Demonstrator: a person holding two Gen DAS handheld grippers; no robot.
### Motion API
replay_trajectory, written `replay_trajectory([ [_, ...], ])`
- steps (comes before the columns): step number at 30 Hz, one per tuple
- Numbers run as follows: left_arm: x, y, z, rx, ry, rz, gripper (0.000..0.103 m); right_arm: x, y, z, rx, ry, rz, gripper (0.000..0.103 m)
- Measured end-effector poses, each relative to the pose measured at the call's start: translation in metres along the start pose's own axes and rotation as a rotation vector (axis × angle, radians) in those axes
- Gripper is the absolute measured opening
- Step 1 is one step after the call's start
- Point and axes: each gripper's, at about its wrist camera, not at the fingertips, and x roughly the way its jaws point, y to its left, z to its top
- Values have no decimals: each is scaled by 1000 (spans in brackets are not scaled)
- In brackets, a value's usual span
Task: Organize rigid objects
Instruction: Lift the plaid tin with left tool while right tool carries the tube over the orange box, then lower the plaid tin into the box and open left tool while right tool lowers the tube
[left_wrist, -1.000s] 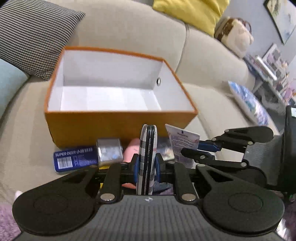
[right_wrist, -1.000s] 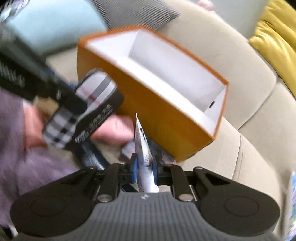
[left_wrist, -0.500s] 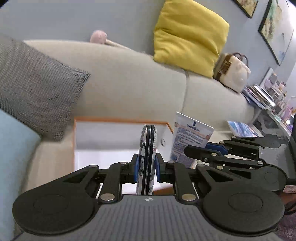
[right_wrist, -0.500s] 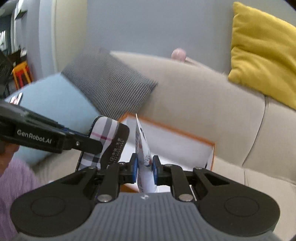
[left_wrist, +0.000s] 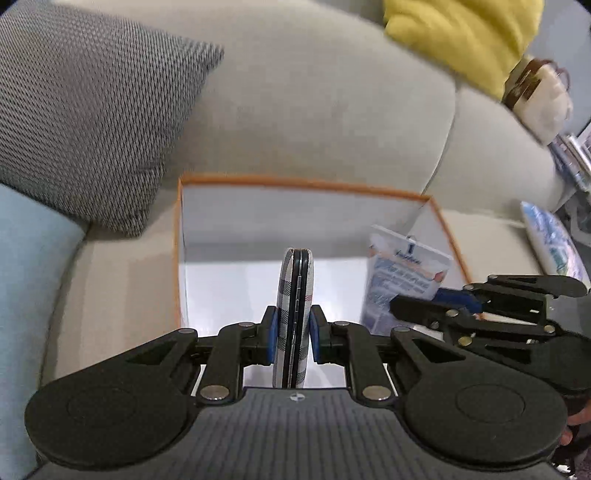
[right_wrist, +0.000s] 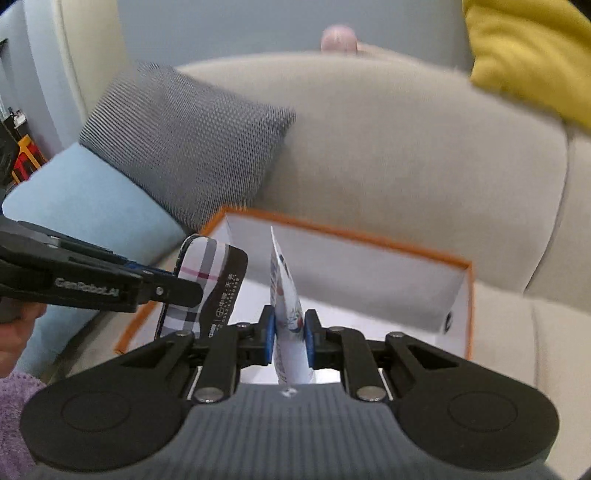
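An open orange box (left_wrist: 303, 183) with a white inside sits on the beige sofa seat; it also shows in the right wrist view (right_wrist: 470, 295). My left gripper (left_wrist: 293, 328) is shut on a plaid hinged case (left_wrist: 294, 288), held edge-on over the box. In the right wrist view the same plaid case (right_wrist: 207, 284) hangs over the box's left side. My right gripper (right_wrist: 289, 328) is shut on a white and blue printed tube (right_wrist: 286, 295), also above the box. From the left wrist view the tube (left_wrist: 402, 277) appears at the box's right side.
A grey patterned cushion (left_wrist: 85, 103) and a light blue cushion (left_wrist: 26, 295) lie left of the box. A yellow cushion (left_wrist: 465, 33) and a cream bag (left_wrist: 539, 96) rest on the sofa back at the right. A purple sleeve (right_wrist: 14, 402) shows low left.
Both grippers lifted their objects from in front of the box to above its open top. The small items on the seat in front of the box have dropped out of view.
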Motion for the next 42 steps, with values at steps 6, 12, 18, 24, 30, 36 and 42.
replay_trajectory([
  [6, 37, -8, -6, 44, 119, 35, 19, 43, -15, -9, 121, 142, 86, 17],
  [12, 63, -11, 4, 40, 150, 50, 19, 61, -27, -15, 152, 186, 82, 17],
  [18, 85, -15, 22, 62, 151, 70, 19, 82, -42, -8, 253, 195, 114, 17],
  [24, 110, -7, 46, 62, 167, 91, 19, 100, -47, 2, 274, 198, 100, 17],
  [30, 123, -4, 59, 46, 174, 149, 22, 106, -62, 3, 355, 208, 134, 18],
  [36, 128, -17, 61, 207, 186, 281, 23, 107, -68, 2, 430, 217, 165, 18],
  [42, 117, -26, 55, 365, 200, 283, 27, 112, -68, 5, 459, 222, 171, 19],
])
